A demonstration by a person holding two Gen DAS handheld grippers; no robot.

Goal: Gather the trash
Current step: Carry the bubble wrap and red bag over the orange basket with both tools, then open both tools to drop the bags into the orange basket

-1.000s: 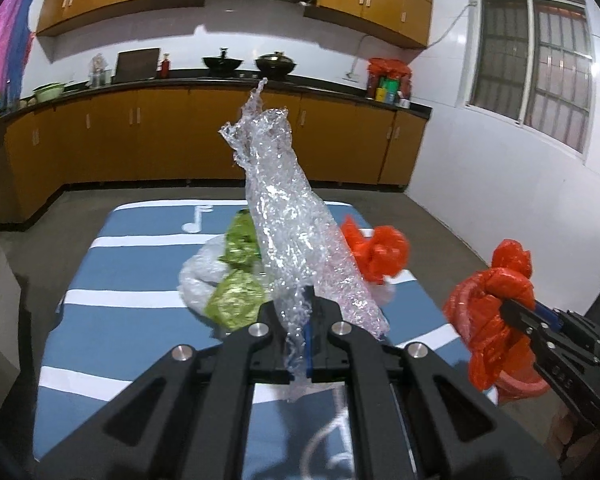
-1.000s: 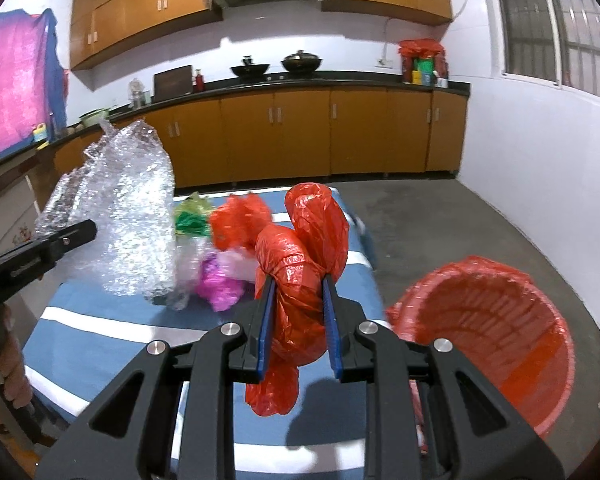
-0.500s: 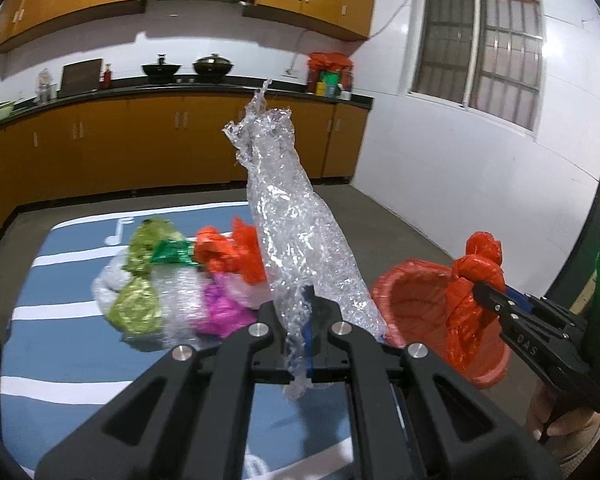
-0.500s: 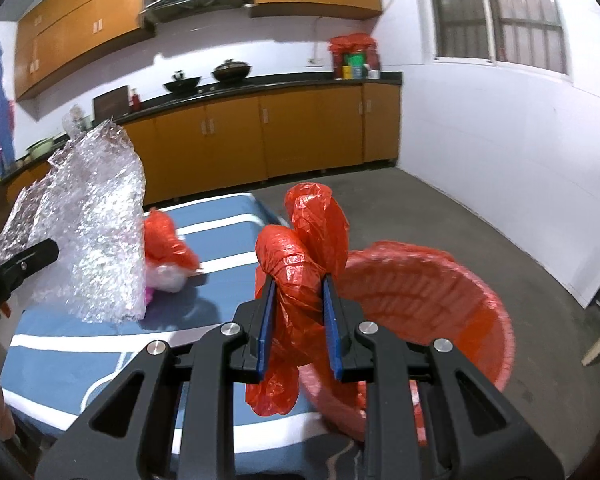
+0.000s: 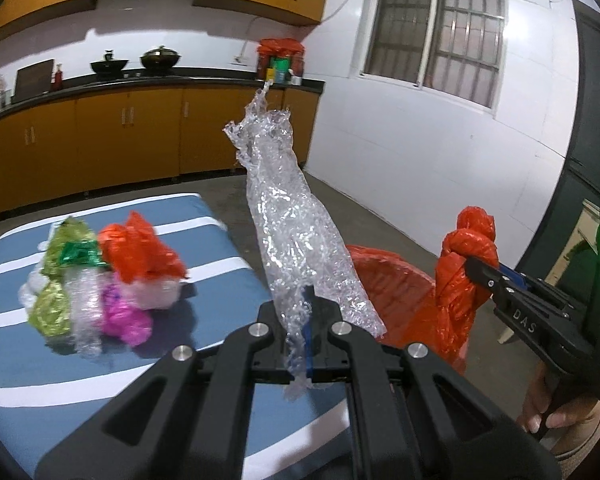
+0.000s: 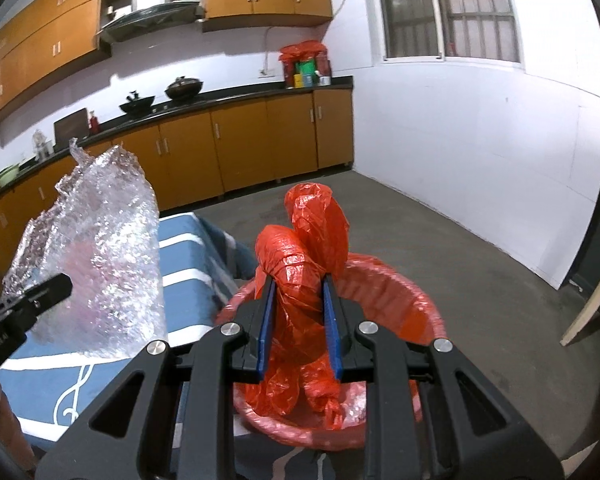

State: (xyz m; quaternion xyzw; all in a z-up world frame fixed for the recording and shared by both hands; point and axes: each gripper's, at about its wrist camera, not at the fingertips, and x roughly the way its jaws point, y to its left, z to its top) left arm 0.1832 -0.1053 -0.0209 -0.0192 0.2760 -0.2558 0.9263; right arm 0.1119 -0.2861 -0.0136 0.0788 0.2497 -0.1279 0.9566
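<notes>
My left gripper (image 5: 309,306) is shut on a long piece of clear bubble wrap (image 5: 292,220) that stands up from the jaws; it also shows in the right wrist view (image 6: 96,264). My right gripper (image 6: 298,292) is shut on a knotted red plastic bag (image 6: 304,264) and holds it over the red-lined trash bin (image 6: 396,300). In the left wrist view the right gripper (image 5: 478,270) with the red bag (image 5: 460,276) hangs above the bin (image 5: 392,280). A pile of green, red, pink and clear trash (image 5: 100,280) lies on the blue striped table (image 5: 100,368).
The bin stands on the concrete floor (image 6: 480,248) by the table's right edge. Orange kitchen cabinets (image 5: 120,136) line the back wall. A white wall (image 6: 480,152) with a barred window is to the right. A wooden board (image 6: 592,300) leans at far right.
Both grippers swung right, away from the table and toward the bin. The red bag moved from beside the table to over the bin. Both grips stayed shut.
</notes>
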